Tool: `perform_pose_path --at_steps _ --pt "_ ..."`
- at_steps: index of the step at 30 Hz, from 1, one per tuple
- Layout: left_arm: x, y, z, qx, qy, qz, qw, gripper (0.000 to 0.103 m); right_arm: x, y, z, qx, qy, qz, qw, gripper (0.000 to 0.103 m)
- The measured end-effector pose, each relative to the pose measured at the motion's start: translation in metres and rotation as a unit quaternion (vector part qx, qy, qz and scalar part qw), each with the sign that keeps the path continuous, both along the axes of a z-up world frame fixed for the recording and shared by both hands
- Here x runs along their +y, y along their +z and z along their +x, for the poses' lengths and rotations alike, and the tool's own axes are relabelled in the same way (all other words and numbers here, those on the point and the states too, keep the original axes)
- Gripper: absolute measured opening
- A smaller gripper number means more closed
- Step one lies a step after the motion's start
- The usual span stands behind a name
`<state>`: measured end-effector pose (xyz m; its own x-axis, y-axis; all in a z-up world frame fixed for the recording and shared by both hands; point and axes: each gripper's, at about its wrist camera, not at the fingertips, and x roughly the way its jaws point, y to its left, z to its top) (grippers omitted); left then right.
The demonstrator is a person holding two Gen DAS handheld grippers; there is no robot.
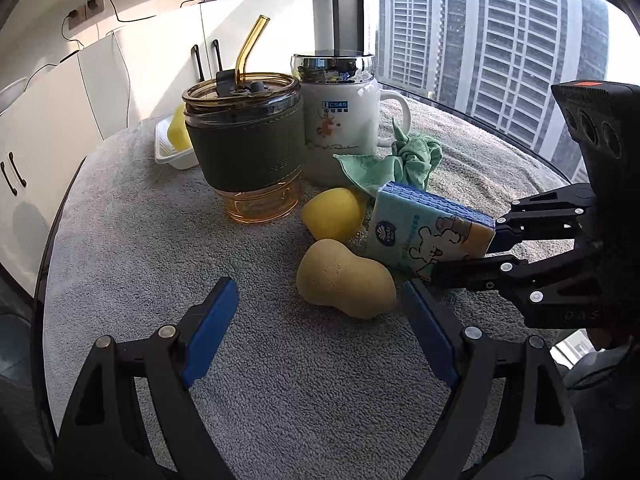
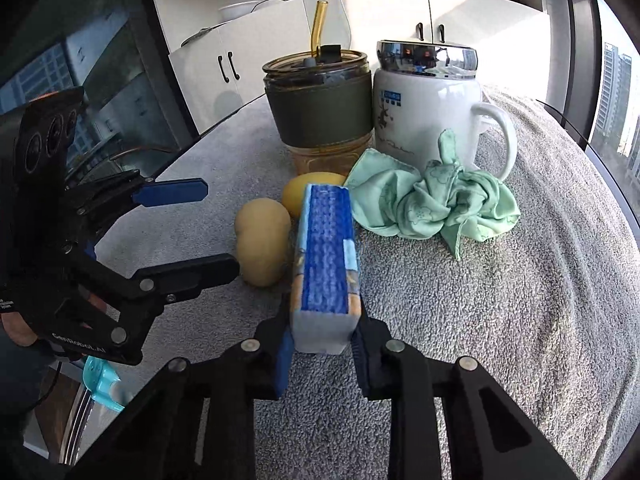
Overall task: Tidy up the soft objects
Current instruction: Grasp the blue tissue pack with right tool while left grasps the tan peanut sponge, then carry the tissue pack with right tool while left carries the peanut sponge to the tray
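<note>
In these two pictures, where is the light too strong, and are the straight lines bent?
Left wrist view: the towers bow from the fisheye, and sunlight washes out the cabinet doors. Right wrist view: the cabinets behind the white mug are overexposed, the left side is dark, and the table edge curves.

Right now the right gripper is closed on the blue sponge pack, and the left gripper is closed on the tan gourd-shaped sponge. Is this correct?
One part is wrong. The right gripper is indeed closed on the blue sponge pack, but the left gripper is open: in the left wrist view its pads stand apart, with the tan gourd-shaped sponge lying untouched ahead of them.
</note>
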<state>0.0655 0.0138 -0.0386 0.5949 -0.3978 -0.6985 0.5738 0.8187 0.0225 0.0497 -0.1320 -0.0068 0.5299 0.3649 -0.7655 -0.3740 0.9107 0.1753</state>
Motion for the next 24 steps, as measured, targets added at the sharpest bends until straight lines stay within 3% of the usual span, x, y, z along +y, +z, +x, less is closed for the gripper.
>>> perform_pose_path --at_steps 3,7,8,9,15,24 --pt "-0.010 -0.002 0.002 0.009 0.000 -0.001 1.0000 0.084 -0.012 0.002 -0.001 -0.003 -0.007 -0.003 1.000 0.027" --pt "-0.027 -0.017 0.010 0.022 0.014 0.025 0.9993 0.081 -0.022 0.001 -0.002 -0.005 -0.014 -0.007 1.000 0.026" --pt "-0.030 -0.020 0.014 0.032 0.019 0.031 0.9988 0.062 -0.025 0.001 -0.002 -0.004 -0.013 -0.005 1.000 0.027" --pt "-0.030 -0.022 0.018 0.040 0.026 0.031 0.9984 0.051 -0.025 0.000 -0.003 -0.004 -0.013 -0.003 1.000 0.027" --pt "-0.024 -0.020 0.018 0.045 0.049 0.007 0.9978 0.044 -0.031 -0.002 -0.010 -0.008 -0.010 0.006 1.000 0.026" --pt "0.003 0.002 -0.011 0.039 0.078 -0.033 0.9956 0.044 -0.041 0.011 -0.031 -0.015 -0.005 0.002 1.000 0.026"
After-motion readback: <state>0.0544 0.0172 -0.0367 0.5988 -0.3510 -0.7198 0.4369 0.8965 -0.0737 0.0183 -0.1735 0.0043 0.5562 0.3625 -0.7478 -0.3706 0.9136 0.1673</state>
